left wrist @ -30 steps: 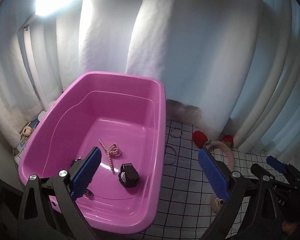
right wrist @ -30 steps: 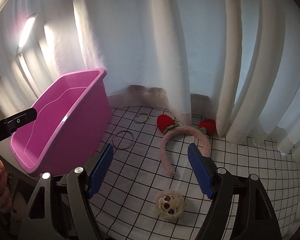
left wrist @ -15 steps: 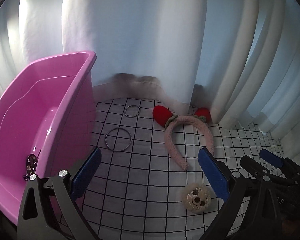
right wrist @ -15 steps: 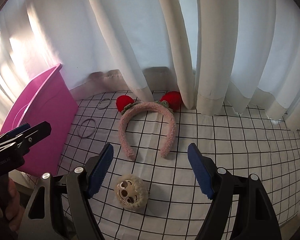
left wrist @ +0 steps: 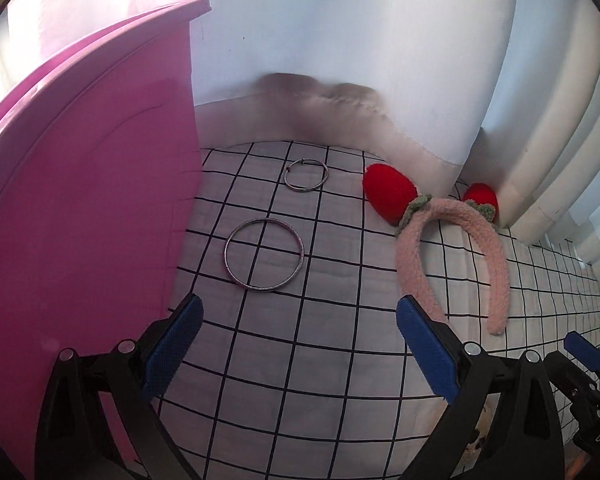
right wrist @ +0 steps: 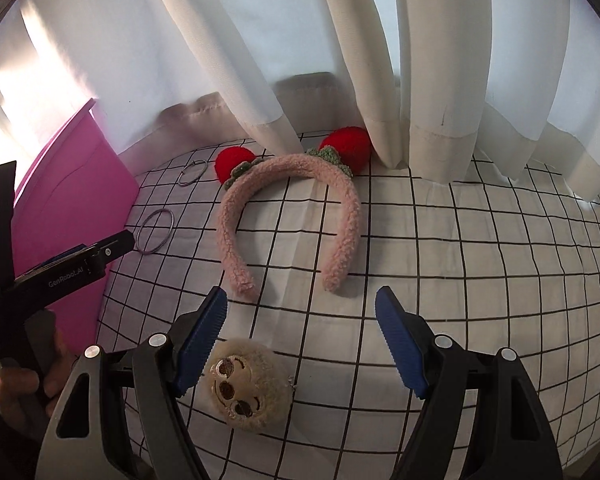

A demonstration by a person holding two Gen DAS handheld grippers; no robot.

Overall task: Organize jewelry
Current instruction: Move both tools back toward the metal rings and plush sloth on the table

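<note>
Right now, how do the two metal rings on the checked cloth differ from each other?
The larger ring lies nearer the left gripper and close beside the pink bin; the smaller ring lies farther back, toward the curtain. The smaller ring shows a small clasp on its rim; the larger ring looks unbroken. Both are thin, grey and flat on the cloth.

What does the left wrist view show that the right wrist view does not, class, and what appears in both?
Only the left wrist view shows the open left gripper head-on, above the near bangle.

Only the right wrist view shows the whole round beige plush sloth-face charm between the fingers of the open right gripper.

Both show the pink plastic tub, two thin metal bangles, the fluffy pink headband with red strawberry ears, and the black-gridded white cloth.
</note>
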